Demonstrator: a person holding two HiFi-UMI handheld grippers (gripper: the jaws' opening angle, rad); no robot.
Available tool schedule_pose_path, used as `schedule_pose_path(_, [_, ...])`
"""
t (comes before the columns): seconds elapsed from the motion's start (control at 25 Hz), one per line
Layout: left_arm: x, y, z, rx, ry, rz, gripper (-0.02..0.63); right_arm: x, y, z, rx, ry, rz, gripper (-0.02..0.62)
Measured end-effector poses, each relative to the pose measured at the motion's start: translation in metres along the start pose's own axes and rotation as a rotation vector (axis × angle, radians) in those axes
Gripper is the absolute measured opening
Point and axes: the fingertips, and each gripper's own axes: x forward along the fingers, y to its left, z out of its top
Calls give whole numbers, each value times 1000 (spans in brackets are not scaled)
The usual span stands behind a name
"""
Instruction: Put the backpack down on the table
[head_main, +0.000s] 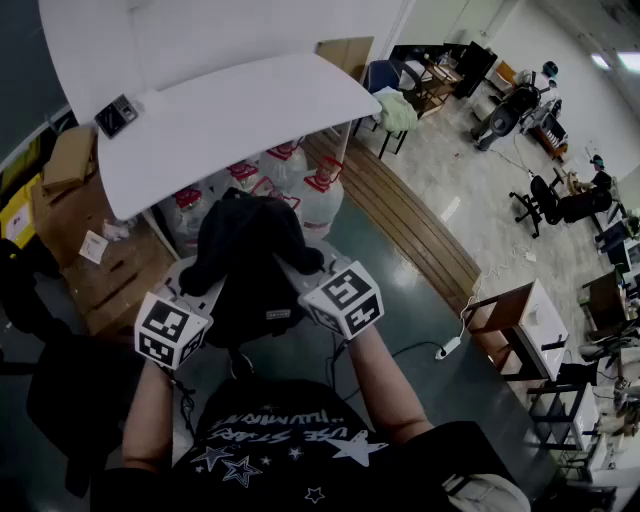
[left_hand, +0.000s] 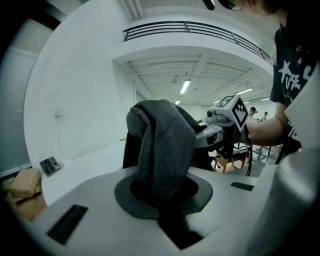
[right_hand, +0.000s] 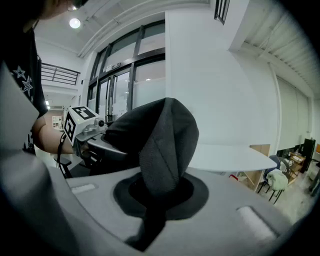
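Note:
A black backpack (head_main: 250, 262) hangs in the air between my two grippers, in front of the near edge of the white table (head_main: 230, 120). My left gripper (head_main: 205, 295) is shut on its grey mesh shoulder strap (left_hand: 162, 150), which loops up out of the jaws in the left gripper view. My right gripper (head_main: 303, 268) is shut on the other strap (right_hand: 167, 145), which arches over the jaws in the right gripper view. Each gripper view shows the other gripper across the bag: the right gripper (left_hand: 227, 117) and the left gripper (right_hand: 82, 125). The tabletop (right_hand: 225, 155) lies just beyond the bag.
A small dark device (head_main: 117, 115) lies on the table's left corner. Several water jugs with red caps (head_main: 290, 180) stand under the table. Cardboard boxes (head_main: 70, 160) are stacked at left. A power strip (head_main: 447, 347) and a wooden stool (head_main: 520, 320) are on the floor at right.

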Motion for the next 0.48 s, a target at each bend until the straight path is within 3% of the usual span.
schedule_pose_path(0.48, [0, -7, -3, 6, 10, -15, 51, -6, 4, -5, 13, 6, -1, 20])
